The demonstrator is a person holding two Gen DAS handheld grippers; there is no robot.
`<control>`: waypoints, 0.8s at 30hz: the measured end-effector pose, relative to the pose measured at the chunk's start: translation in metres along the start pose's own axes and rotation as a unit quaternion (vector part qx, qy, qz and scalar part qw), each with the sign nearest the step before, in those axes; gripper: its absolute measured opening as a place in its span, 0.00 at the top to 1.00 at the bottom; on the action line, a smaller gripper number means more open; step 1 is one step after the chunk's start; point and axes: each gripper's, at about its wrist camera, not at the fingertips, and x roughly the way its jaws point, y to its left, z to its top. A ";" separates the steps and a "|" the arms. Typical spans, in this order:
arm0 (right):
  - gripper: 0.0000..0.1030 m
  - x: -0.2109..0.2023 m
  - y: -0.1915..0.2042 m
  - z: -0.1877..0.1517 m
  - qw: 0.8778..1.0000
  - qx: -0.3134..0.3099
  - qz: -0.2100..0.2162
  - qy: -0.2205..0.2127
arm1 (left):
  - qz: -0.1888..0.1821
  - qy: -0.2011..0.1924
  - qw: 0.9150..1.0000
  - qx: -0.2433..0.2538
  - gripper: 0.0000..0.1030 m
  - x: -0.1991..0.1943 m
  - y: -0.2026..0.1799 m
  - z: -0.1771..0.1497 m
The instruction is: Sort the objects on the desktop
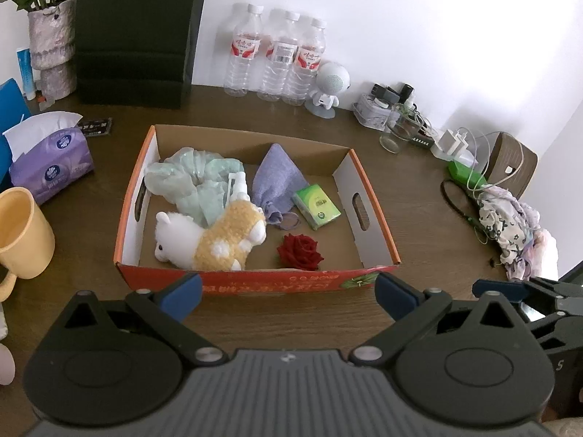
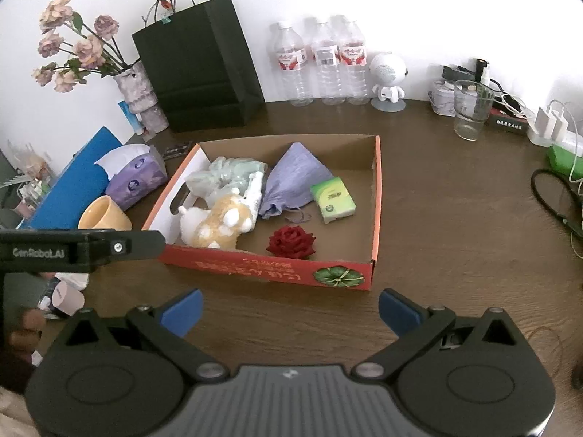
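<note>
An orange cardboard box [image 1: 375, 240] [image 2: 377, 196] sits mid-desk. It holds a plush alpaca [image 1: 215, 236] [image 2: 218, 224], a pale green cloth [image 1: 193, 178], a purple cloth [image 1: 278, 178] [image 2: 295, 178], a green tissue pack [image 1: 317, 205] [image 2: 333, 200], a red rose [image 1: 300, 251] [image 2: 291, 242] and a white spray bottle [image 1: 237, 185]. My left gripper [image 1: 288, 295] is open and empty, just before the box's front wall. My right gripper [image 2: 289, 311] is open and empty, in front of the box. It also shows at the left wrist view's right edge [image 1: 510, 287].
A yellow cup [image 1: 22, 233] [image 2: 104, 215] and purple tissue pack [image 1: 51, 160] [image 2: 135, 176] lie left of the box. Three water bottles [image 1: 277, 58] [image 2: 322, 62], a black bag [image 2: 200, 65], a glass [image 2: 470, 109] and chargers stand at the back. Floral cloth [image 1: 510, 225] and cables lie right.
</note>
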 end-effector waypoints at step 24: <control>0.00 0.000 0.000 -0.005 1.000 0.014 -0.002 -0.003 | 0.001 0.006 1.000 -0.006 0.00 0.000 -0.003 -0.004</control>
